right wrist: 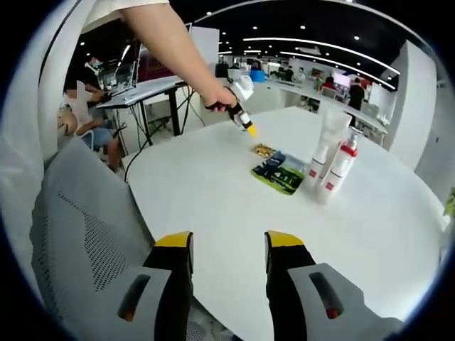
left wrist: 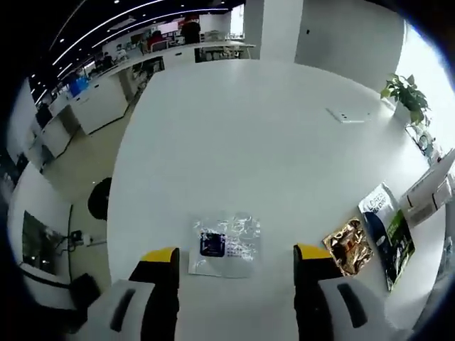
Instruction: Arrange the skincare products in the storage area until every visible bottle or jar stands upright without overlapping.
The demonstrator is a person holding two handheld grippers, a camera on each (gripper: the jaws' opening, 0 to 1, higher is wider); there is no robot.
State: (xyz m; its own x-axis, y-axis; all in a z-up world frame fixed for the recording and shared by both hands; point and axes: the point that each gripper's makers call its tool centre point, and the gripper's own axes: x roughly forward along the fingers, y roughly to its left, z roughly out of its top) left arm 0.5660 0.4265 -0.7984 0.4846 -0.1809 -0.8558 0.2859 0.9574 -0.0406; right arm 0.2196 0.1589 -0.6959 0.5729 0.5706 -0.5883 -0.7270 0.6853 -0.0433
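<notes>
I've got the left gripper (left wrist: 236, 257) hovering over the round white surface (left wrist: 270, 142), fingers spread wide w/ nothing between them. Just ahead of the yellow fingertips (left wrist: 161, 254) lies a clear plastic sachet w/ a dark blue label (left wrist: 223, 244), flat, near the surface edge closest to me. Off to the right in the left gripper view, a gold foil packet (left wrist: 348, 245) lies flat, and just beside it a green-and-white pouch (left wrist: 387, 231), also flat; whether the two touch I can't tell. Farther along that edge are white boxes (left wrist: 430, 193) and a potted plant (left wrist: 407, 96). A small flat white panel (left wrist: 346, 114) sits toward the far side of the surface.

The right gripper (right wrist: 226, 240) also has its fingers wide apart, holding nothing, poised over the near edge of the surface. In the right gripper view a white tube (right wrist: 328, 142) and a white pump bottle w/ red top (right wrist: 338, 167) stand upright close together toward the far right side, w/ the pouch and foil packet lying flat just left of them. A person's hand (right wrist: 219, 99) holds the left gripper above the far edge. A grey mesh chair (right wrist: 78, 234) is at the near left. Other people sit at desks (right wrist: 138, 89) in the bg.
</notes>
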